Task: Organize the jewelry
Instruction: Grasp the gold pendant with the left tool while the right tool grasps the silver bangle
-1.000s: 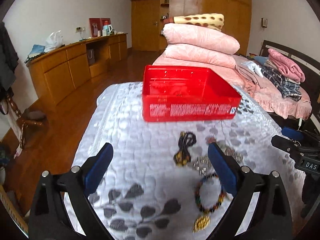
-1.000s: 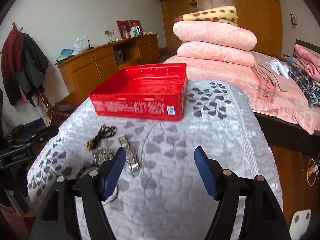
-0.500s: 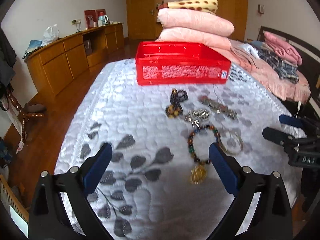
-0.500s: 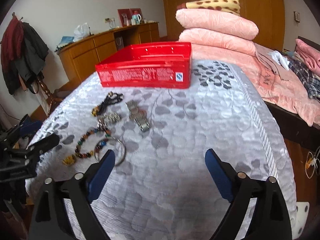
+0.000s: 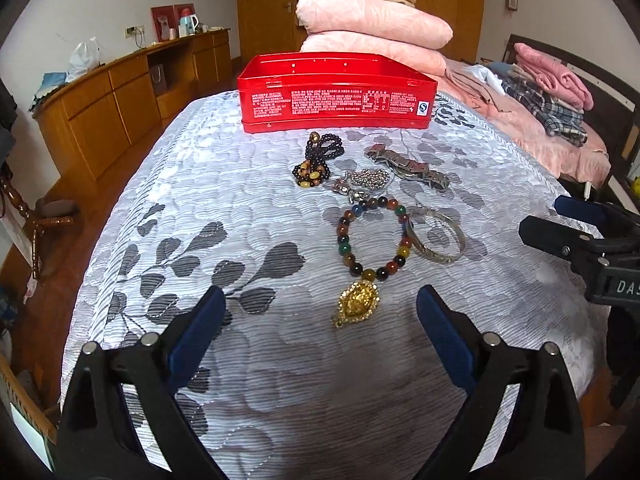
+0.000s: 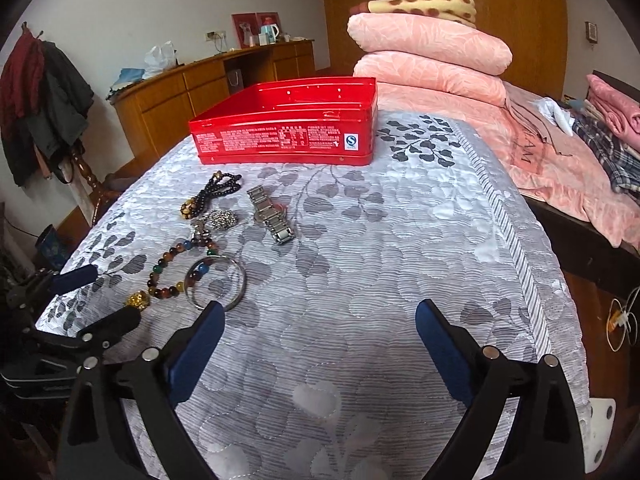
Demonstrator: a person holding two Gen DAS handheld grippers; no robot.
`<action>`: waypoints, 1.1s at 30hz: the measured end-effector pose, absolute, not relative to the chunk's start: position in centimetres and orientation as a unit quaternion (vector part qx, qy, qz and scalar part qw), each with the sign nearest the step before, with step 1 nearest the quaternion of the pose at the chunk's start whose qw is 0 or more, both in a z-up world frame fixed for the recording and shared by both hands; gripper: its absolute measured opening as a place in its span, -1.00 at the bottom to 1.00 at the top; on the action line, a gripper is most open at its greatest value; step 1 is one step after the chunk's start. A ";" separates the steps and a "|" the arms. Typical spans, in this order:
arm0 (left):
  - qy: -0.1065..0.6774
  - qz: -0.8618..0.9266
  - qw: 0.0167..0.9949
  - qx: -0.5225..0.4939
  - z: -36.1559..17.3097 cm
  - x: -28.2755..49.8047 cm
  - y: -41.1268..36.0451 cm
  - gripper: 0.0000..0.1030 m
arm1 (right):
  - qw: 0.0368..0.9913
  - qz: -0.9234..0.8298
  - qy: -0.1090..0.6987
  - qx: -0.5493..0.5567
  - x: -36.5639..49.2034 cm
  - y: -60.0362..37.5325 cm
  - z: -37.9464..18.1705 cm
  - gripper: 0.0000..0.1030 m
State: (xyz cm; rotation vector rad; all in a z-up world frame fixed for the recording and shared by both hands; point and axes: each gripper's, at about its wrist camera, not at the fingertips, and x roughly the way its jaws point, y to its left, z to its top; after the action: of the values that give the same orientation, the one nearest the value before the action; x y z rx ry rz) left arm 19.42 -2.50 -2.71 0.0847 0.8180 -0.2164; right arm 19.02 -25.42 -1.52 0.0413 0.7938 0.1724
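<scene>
A red tin box (image 5: 336, 92) stands open at the far end of the quilted bed cover; it also shows in the right wrist view (image 6: 286, 124). In front of it lie a dark bead bracelet (image 5: 316, 160), a silver watch (image 5: 408, 166), a silver chain clump (image 5: 366, 180), a coloured bead bracelet with a gold pendant (image 5: 370, 240) and a silver bangle (image 5: 436, 236). My left gripper (image 5: 320, 320) is open and empty just short of the gold pendant (image 5: 356, 304). My right gripper (image 6: 320, 332) is open and empty, to the right of the bangle (image 6: 216, 284).
Pink folded quilts (image 5: 372, 28) and clothes (image 5: 548, 92) lie on the bed behind the box. A wooden sideboard (image 5: 120, 92) runs along the left wall. The bed cover drops off at its left (image 5: 92, 264) and right (image 6: 556, 280) edges.
Both grippers have drawn back from the box and tilted down, so all the jewelry now lies in view ahead of them. Both have stayed open.
</scene>
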 end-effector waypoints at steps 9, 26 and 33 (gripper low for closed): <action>0.414 -0.123 0.901 0.037 -3.4 20.1 -3.1 0.05 | 0.917 0.084 0.388 0.025 19.2 -25.6 -1.6 0.83; 0.401 -0.103 0.910 -0.005 -2.4 21.0 -0.4 -0.61 | 0.907 0.148 0.394 0.024 20.3 -23.4 -1.9 0.82; 0.400 -0.090 0.912 -0.019 -2.2 21.9 0.8 -0.61 | 0.895 0.176 0.411 0.004 21.5 -20.9 -2.6 0.62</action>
State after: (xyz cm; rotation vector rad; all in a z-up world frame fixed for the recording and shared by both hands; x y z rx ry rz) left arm 21.93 0.84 -2.24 -0.0393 0.8243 -0.1851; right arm 21.52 -20.89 -2.60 0.0074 0.8519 0.3641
